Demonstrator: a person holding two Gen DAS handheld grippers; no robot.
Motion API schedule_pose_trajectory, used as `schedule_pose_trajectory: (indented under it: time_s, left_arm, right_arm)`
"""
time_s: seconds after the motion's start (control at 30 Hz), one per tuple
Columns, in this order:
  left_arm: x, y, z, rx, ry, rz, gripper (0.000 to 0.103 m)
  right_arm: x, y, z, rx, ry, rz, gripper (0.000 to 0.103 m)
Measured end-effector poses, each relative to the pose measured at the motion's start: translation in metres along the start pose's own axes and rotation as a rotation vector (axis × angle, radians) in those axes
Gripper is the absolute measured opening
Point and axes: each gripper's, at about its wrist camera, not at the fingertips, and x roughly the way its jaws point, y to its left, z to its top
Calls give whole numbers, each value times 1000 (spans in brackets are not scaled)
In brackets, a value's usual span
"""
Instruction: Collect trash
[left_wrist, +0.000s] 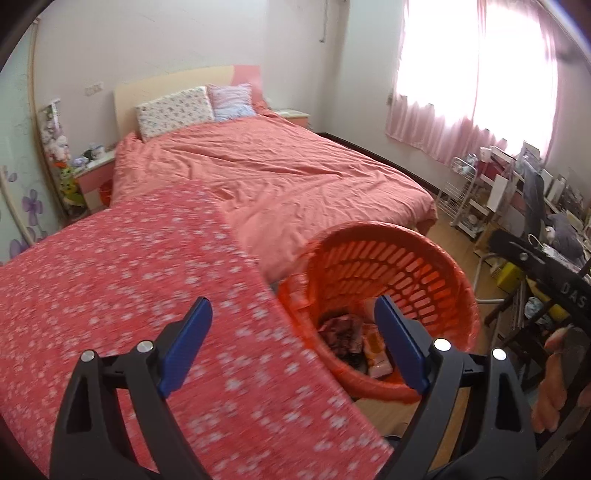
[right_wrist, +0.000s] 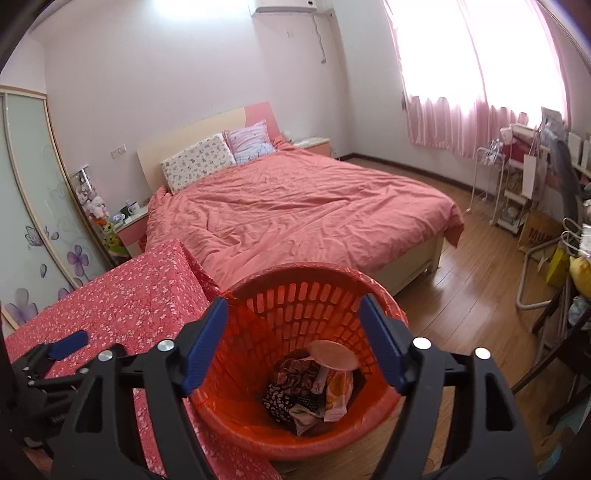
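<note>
Both apart, empty: right claw (right_wrist: 293, 325) above orange basket (right_wrist: 280, 439) of wrappers (right_wrist: 314, 387); left claw (left_wrist: 293, 328) over floral-covered table (left_wrist: 129, 295).

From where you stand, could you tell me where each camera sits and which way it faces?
Left wrist: on the left gripper, angled down over the floral table toward the orange basket; open jaws and a hand show.
Right wrist: on the right gripper, above the basket and the trash in it; open jaws and the left gripper show.
Shared: basket, table, bed.
</note>
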Motion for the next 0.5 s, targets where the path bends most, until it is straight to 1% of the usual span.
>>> schedule_pose_trajectory:
  time_s: [0.07,0.13,0.2,0.23,0.33,0.5]
  left_arm:
    - [-18,10,-6,-5,-24,28,90]
    - [-41,19,-13,-9,-59,66,94]
    - [-65,29,-23,-18,-100,111,97]
    - [-76,34,-27,-25,-115,126,99]
    - [-110,49,-46,-65,-160,172,99]
    - [-151,65,-77,-113,-207,229,99]
  right_arm:
    - [-11,6,-1,-13,-22,-30,81]
    - [-26,17,-4,-43,-54,-80,95]
    - [-45,28,-11,-84,-93,-123,98]
    - [-50,30,-13,-95,-102,-132,100]
    - [-72,42,-24,-131,-129,-138,101]
    - [-102,63,-47,-183,-128,-115,101]
